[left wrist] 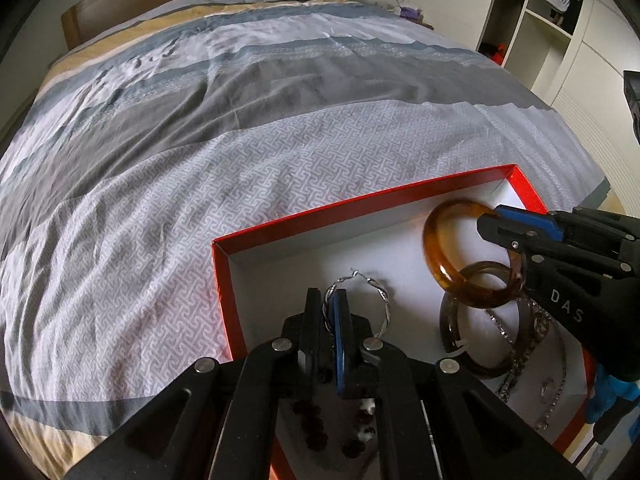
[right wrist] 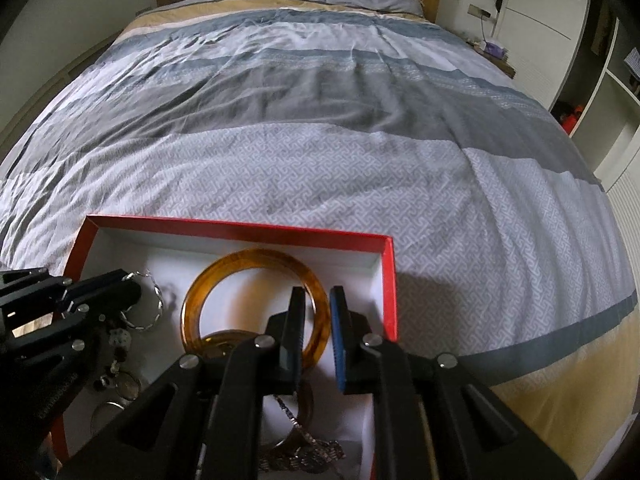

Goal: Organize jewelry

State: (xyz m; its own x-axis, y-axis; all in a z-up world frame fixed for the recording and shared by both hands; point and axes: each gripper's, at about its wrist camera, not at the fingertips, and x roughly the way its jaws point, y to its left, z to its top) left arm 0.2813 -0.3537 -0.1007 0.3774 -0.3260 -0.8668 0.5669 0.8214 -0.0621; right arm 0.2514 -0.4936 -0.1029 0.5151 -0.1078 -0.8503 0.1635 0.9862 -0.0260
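Bangle (left wrist: 460, 256) tilted on edge | right tongs (right wrist: 316, 312) gripping rim | box (left wrist: 360, 208)

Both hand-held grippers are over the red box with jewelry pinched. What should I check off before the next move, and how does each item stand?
1. Left hand-held gripper shut on silver twisted hoop earring: ok.
2. Right hand-held gripper shut on amber bangle: ok.
3. Bangle lifted off dark bangle: ok.
4. Earring free of red box floor: cannot tell.
5. Silver chain not caught on either piece: cannot tell.
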